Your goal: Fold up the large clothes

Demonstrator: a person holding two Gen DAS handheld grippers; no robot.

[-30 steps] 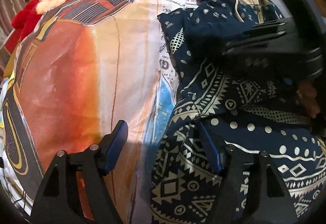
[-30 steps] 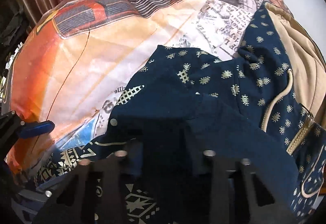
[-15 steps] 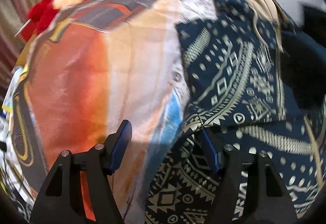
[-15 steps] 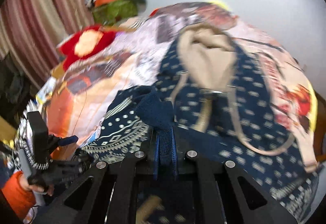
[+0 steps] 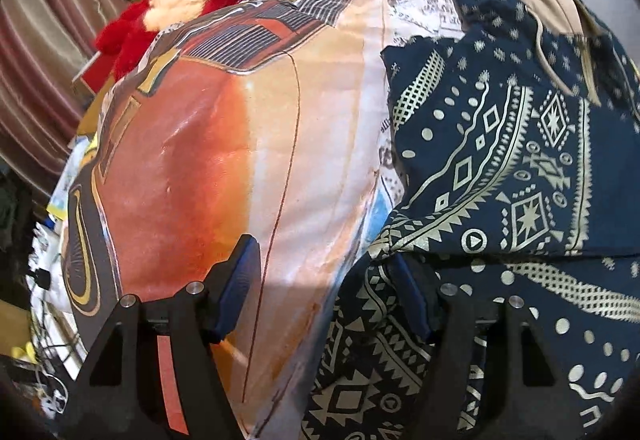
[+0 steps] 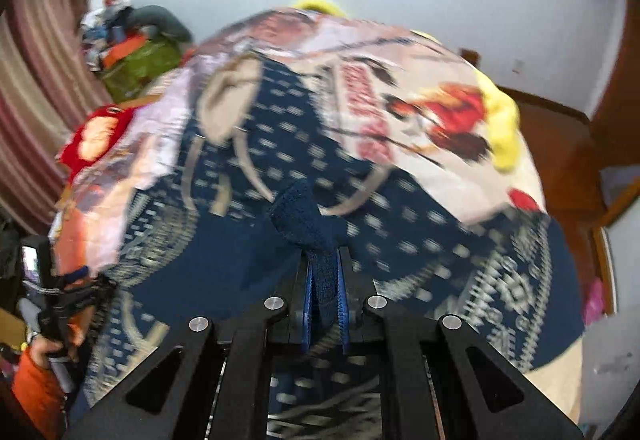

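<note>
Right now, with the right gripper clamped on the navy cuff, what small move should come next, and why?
Probably carry the cuff across the navy hoodie to fold the sleeve in: the right gripper is pinching it lifted, while the left gripper sits open at the hem.

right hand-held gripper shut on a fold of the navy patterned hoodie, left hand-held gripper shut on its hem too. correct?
Not quite. The left hand-held gripper is open, its jaws standing apart over the bedsheet and the hoodie's edge, as the left wrist view shows. The right hand-held gripper is indeed shut on a fold of the navy patterned hoodie.
</note>
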